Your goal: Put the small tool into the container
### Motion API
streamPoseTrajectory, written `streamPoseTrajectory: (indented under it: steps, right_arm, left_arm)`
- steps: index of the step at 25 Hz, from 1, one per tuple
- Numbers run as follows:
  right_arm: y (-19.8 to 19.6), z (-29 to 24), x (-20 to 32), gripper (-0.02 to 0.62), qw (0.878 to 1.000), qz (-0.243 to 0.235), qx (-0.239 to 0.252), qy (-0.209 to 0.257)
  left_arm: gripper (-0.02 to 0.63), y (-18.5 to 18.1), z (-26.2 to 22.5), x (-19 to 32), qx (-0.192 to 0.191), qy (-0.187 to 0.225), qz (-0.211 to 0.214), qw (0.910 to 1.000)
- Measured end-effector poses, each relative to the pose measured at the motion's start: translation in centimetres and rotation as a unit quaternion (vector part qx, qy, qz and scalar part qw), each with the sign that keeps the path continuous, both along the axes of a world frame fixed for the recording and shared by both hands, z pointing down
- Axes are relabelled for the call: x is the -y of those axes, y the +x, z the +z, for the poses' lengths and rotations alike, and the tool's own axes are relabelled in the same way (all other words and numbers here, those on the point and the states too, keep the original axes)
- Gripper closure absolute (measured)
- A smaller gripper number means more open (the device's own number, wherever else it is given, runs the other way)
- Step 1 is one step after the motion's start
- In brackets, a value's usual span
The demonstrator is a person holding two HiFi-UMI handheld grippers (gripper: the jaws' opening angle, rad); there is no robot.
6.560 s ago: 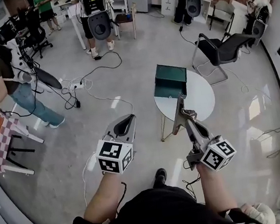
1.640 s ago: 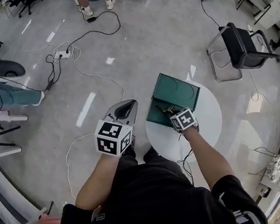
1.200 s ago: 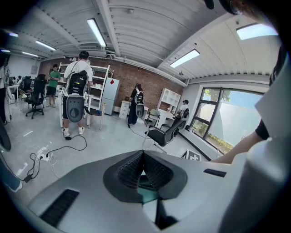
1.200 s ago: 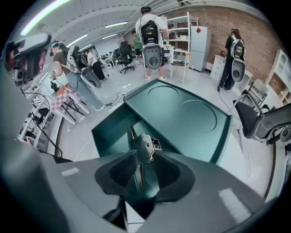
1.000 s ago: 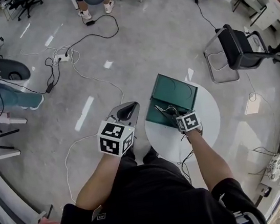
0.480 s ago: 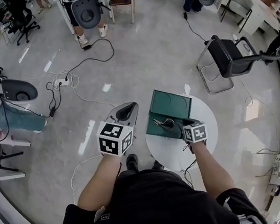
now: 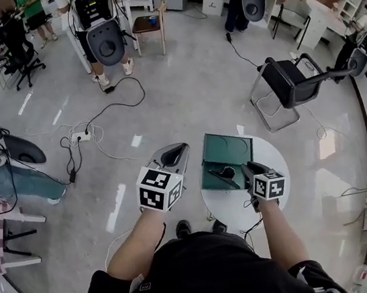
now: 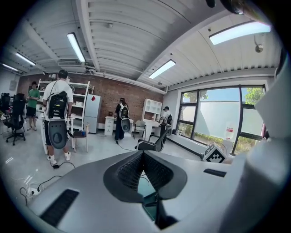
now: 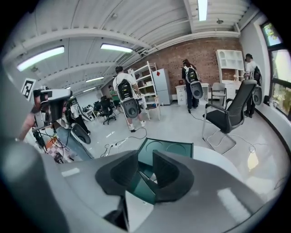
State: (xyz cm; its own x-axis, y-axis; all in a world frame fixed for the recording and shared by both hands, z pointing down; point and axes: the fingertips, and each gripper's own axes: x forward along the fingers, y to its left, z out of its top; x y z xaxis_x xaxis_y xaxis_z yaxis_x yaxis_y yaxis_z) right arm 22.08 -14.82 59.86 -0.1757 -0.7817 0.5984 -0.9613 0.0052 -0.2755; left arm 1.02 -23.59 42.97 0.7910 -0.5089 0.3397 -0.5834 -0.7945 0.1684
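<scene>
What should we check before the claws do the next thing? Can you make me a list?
1. The small tool lies inside the green container: ok.
2. The right claw is empty: ok. Its jaws are apart, have just been closing a little, and have nothing between them.
3. The left claw is empty: ok, jaws together.
4. The container sits on the white table: ok.
5. The lid is shut: not ok, it stands open.

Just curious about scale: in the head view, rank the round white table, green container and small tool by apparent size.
1. round white table, largest
2. green container, next
3. small tool, smallest
They sit together, so nearness barely skews it.
</scene>
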Motion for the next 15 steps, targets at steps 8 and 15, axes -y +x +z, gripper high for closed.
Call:
streamPoseTrajectory:
  steps: [8,15]
  right_arm:
    - [-2.2,-6.9,-1.6,0.505,0.996,-0.004,-0.054,0.076]
    - [-2.0,-16.8,-0.7,0.584,0.976,0.034,-0.034,0.212]
  left_arm:
    - [0.600,0.0,-1.5,-1.4,-0.007,0.031,0.051,0.9982]
    - [0.600,0.4,-4.1,-1.5,-0.007,0.064,0.054,0.9964]
